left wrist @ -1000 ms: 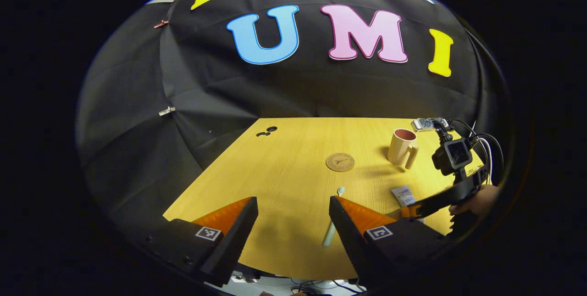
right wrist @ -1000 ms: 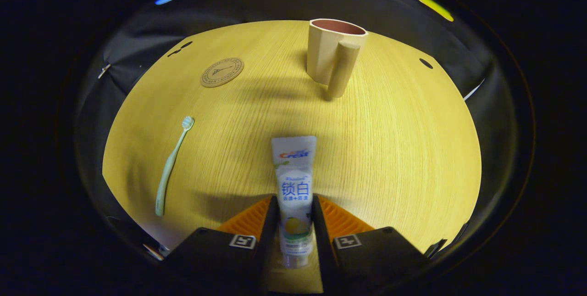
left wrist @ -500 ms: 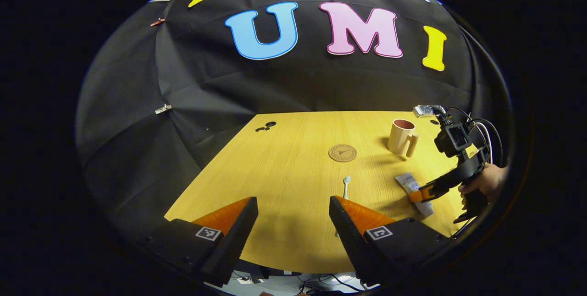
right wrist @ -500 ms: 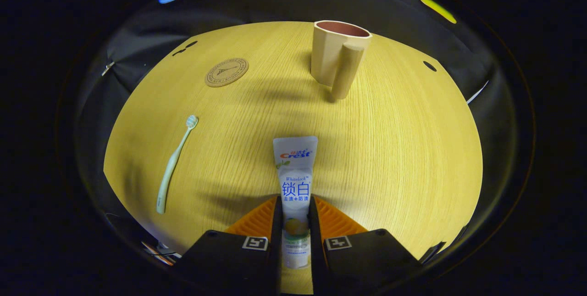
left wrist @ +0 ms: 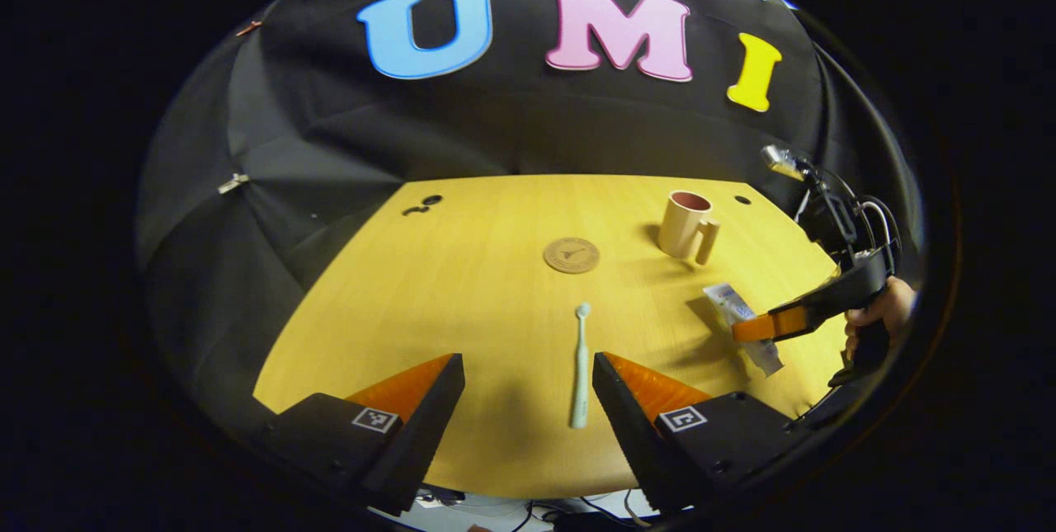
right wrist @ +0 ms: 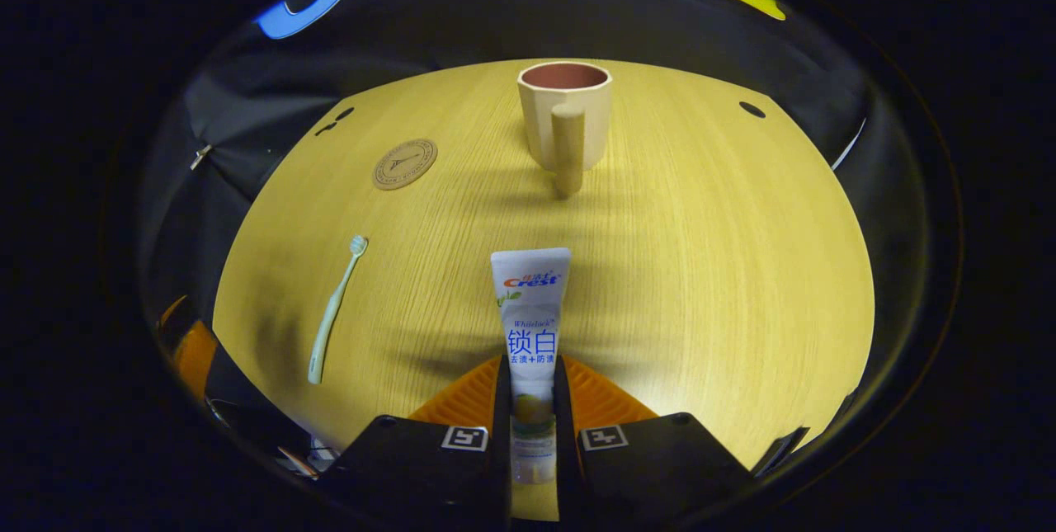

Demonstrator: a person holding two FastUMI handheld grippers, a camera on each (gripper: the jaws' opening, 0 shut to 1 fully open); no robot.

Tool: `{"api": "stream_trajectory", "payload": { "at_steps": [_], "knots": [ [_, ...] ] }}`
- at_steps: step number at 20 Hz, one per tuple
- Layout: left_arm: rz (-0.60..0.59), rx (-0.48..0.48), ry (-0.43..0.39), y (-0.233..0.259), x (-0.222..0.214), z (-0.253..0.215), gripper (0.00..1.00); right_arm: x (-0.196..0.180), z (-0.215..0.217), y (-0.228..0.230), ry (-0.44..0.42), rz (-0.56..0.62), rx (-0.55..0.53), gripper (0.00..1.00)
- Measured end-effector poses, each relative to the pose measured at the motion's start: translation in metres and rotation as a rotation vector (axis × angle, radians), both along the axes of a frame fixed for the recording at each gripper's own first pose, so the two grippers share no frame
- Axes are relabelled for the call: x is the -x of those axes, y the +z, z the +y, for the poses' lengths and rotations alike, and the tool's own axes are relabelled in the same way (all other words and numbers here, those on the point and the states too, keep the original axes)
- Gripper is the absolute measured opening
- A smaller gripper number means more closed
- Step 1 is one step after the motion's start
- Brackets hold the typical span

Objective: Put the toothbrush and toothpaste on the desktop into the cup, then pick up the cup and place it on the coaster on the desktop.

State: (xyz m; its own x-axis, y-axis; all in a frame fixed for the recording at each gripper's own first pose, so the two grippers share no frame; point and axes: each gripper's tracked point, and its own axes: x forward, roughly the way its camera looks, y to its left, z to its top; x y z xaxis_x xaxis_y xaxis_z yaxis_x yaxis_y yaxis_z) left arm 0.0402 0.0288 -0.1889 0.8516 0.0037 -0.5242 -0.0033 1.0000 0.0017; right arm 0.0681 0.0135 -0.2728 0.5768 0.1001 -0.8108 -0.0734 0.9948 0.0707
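In the right gripper view my right gripper (right wrist: 531, 375) is shut on the white toothpaste tube (right wrist: 531, 311), held off the desktop and pointing toward the beige cup (right wrist: 565, 115), which stands upright farther ahead with its handle facing me. The pale green toothbrush (right wrist: 334, 313) lies flat at the left. In the left gripper view my left gripper (left wrist: 528, 375) stands open above the near edge of the desktop, with the toothbrush (left wrist: 581, 367) lying just left of its right finger. The right gripper (left wrist: 755, 327) with the toothpaste tube (left wrist: 737, 314) is at the far right, the cup (left wrist: 685, 224) beyond it.
A round brown coaster (left wrist: 571, 255) lies near the desktop's middle, left of the cup; the coaster (right wrist: 404, 163) lies at the upper left in the right gripper view. A hand (left wrist: 883, 317) holds the right gripper at the yellow desktop's (left wrist: 462, 284) right edge. Small dark holes mark the far corners.
The right gripper has lifted the toothpaste and turned to face the cup. The left gripper has shifted so the toothbrush now lies between its fingers' span, near the right one.
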Motion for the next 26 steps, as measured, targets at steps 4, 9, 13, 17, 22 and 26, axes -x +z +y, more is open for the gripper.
{"api": "stream_trajectory", "payload": {
  "at_steps": [4,9,13,17,22,26],
  "knots": [
    [0.093,-0.015,-0.077,-0.037,-0.023,-0.016,0.99,0.008,-0.010,0.021,-0.022,-0.045,-0.036,0.26],
    [0.251,-0.009,-0.167,-0.085,-0.041,-0.037,0.96,0.019,-0.027,0.039,-0.058,-0.067,-0.082,0.26],
    [0.338,0.010,-0.150,-0.103,-0.054,-0.041,0.92,0.028,-0.036,0.040,-0.087,-0.052,-0.100,0.26],
    [0.375,0.017,-0.115,-0.110,-0.059,-0.038,0.82,0.033,-0.040,0.039,-0.099,-0.040,-0.130,0.25],
    [0.432,-0.024,-0.146,-0.116,-0.058,-0.036,0.67,0.033,-0.037,0.039,-0.059,-0.039,-0.130,0.26],
    [0.498,-0.054,-0.200,-0.115,-0.061,-0.047,0.39,0.033,-0.035,0.036,-0.040,-0.039,-0.114,0.25]
  ]
}}
